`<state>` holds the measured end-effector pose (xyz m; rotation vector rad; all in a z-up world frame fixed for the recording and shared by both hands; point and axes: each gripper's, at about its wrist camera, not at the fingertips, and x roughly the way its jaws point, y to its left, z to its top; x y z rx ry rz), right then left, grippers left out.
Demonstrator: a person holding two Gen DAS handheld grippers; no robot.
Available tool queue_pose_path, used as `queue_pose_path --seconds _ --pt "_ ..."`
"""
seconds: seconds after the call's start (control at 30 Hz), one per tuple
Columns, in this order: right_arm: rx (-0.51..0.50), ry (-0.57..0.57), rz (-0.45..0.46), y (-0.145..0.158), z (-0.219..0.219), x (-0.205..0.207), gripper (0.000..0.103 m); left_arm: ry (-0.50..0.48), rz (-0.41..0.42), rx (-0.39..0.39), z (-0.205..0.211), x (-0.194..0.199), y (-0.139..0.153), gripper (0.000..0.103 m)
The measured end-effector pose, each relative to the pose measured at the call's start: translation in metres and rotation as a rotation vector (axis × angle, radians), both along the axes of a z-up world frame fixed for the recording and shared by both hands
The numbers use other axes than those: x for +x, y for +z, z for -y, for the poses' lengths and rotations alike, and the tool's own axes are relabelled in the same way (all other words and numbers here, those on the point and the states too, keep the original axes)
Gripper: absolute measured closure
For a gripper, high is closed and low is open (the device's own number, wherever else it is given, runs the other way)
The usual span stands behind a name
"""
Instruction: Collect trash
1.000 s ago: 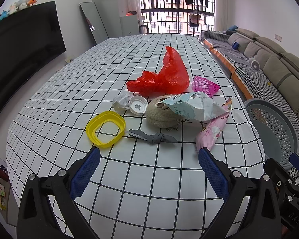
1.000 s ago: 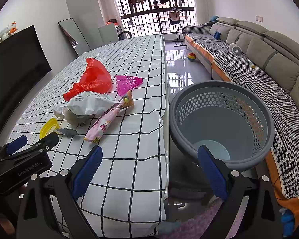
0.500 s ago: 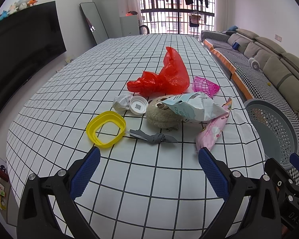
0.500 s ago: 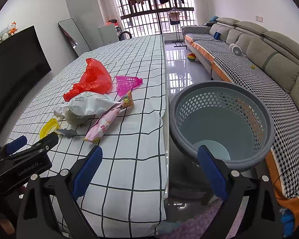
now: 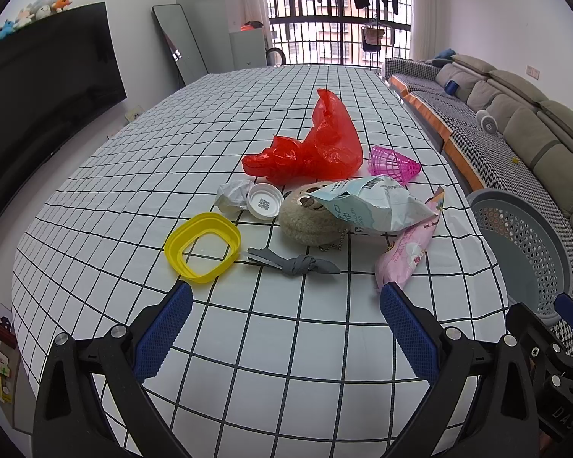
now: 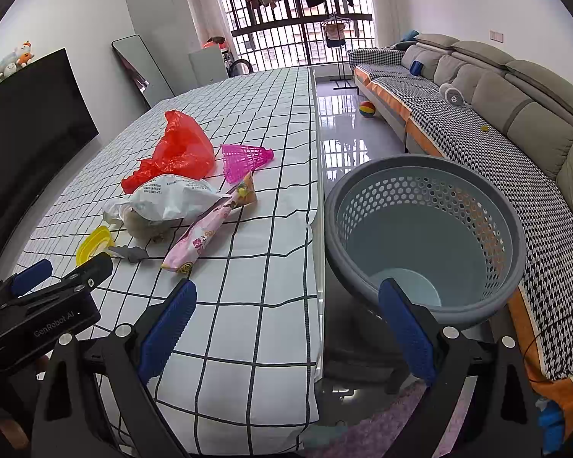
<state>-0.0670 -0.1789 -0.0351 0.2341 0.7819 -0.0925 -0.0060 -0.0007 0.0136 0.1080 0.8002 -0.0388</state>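
Trash lies in a heap on the checked table (image 5: 286, 336): a red plastic bag (image 5: 317, 145), a pink mesh cone (image 5: 391, 162), a white snack bag (image 5: 370, 206) on a beige plush (image 5: 305, 221), a pink wrapper (image 5: 405, 252), a white lid (image 5: 263, 203), crumpled paper (image 5: 233, 195), a yellow ring (image 5: 202, 246) and a knotted grey strip (image 5: 298, 265). My left gripper (image 5: 284, 337) is open and empty, short of the heap. My right gripper (image 6: 284, 328) is open and empty, over the table's right edge beside the grey perforated basket (image 6: 424, 236).
The basket stands on the floor off the table's right edge and also shows in the left wrist view (image 5: 523, 248). A sofa (image 6: 496, 107) runs along the right wall. A black TV (image 5: 38, 91) is on the left. The left gripper's body (image 6: 38, 305) shows at the right view's left.
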Motion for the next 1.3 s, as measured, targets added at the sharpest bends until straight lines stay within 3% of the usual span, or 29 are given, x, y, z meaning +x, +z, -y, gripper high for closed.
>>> queue_pose_path --seconds 1.3 --pt "0.004 0.018 -0.005 -0.0053 -0.0031 0.0073 0.011 0.017 -0.016 -0.012 -0.0085 0.0060 -0.0105 0.006"
